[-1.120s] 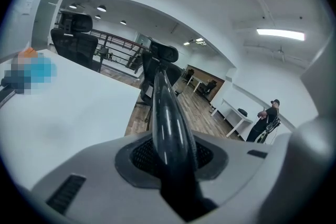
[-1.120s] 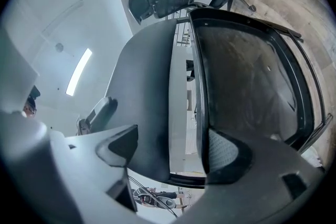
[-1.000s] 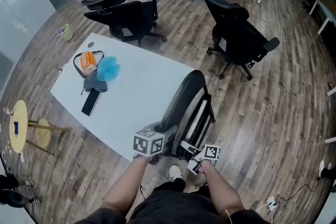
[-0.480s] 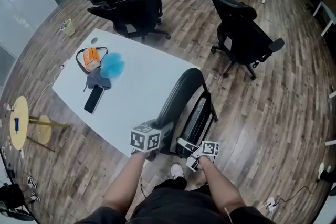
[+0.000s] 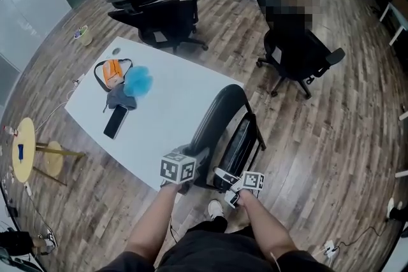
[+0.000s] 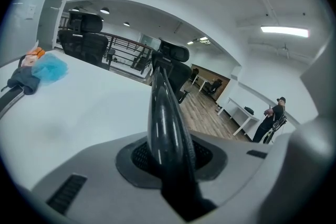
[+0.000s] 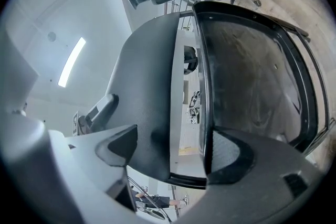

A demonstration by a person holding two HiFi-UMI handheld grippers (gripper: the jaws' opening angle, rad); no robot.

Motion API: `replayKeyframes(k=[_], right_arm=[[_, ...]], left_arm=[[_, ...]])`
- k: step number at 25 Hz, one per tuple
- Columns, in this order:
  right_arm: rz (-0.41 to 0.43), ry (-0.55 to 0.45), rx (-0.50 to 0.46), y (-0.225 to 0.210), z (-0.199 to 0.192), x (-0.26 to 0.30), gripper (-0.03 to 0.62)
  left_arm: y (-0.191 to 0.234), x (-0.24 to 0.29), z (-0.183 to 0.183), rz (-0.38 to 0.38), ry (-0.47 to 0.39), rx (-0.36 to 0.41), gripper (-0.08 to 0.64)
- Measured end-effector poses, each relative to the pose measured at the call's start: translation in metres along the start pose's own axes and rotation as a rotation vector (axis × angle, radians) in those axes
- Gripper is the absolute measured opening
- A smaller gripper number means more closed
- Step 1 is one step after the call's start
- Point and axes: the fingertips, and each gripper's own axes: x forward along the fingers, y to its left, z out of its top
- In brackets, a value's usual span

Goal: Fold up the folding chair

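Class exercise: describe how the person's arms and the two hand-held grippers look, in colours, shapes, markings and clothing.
The left gripper and right gripper have moulded grey claws with dark meshed pads. Each carries a cube of black-and-white square markers: left cube, right cube. The forearms are sleeveless; dark shorts below.

The surface stands just left of the folding chair, closing that side, though its near half lies bare, with clutter only at the far left. Right of the chair the wooden floor is open as far as the black office chair.
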Motion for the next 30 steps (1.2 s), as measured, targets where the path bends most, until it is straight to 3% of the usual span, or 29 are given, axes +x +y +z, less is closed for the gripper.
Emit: replayKeyframes(k=[5,7,10,13,18,22,23,24,27,29,30], right_arm=[[-0.017,0.036,-0.101,-0.002,-0.003,0.0,0.402],[-0.062,0.039,-0.171,-0.005,-0.002,-0.004,0.402],[-0.131,-0.003,-0.256,-0.005,0.005,-0.024,0.402],[-0.181,-0.066,-0.347,0.003,0.017,-0.056,0.402],[-0.285,-0.191,-0.649,0.053,0.03,-0.118,0.401],[-0.413,-0.355,-0.908,0.107,0.043,-0.186,0.399],[-0.444,-0.403,-0.964,0.123,0.043,-0.204,0.385],[-0.479,-0.45,-1.026,0.141,0.042,-0.223,0.322],[-0.612,-0.546,-1.236,0.188,0.033,-0.276,0.136],[-0.706,-0.568,-1.348,0.209,0.02,-0.308,0.025],[-0.743,-0.582,-1.386,0.218,0.014,-0.325,0.015]], left_arm=[[0.002,-0.002,0.003,0.006,-0.031,-0.003,0.11],[0.007,-0.01,0.003,0.027,-0.06,-0.014,0.162],[0.012,-0.028,0.002,0.046,-0.1,-0.028,0.24],[0.012,-0.056,0.003,0.069,-0.152,-0.024,0.247],[0.024,-0.135,0.015,0.167,-0.358,-0.036,0.237],[-0.029,-0.147,0.031,0.069,-0.483,0.065,0.12],[-0.048,-0.145,0.034,0.054,-0.512,0.086,0.05],[-0.067,-0.143,0.037,0.043,-0.541,0.106,0.012],[-0.132,-0.132,0.034,0.034,-0.588,0.175,0.006],[-0.177,-0.124,0.019,0.061,-0.571,0.251,0.006],[-0.199,-0.12,0.01,0.083,-0.555,0.297,0.006]])
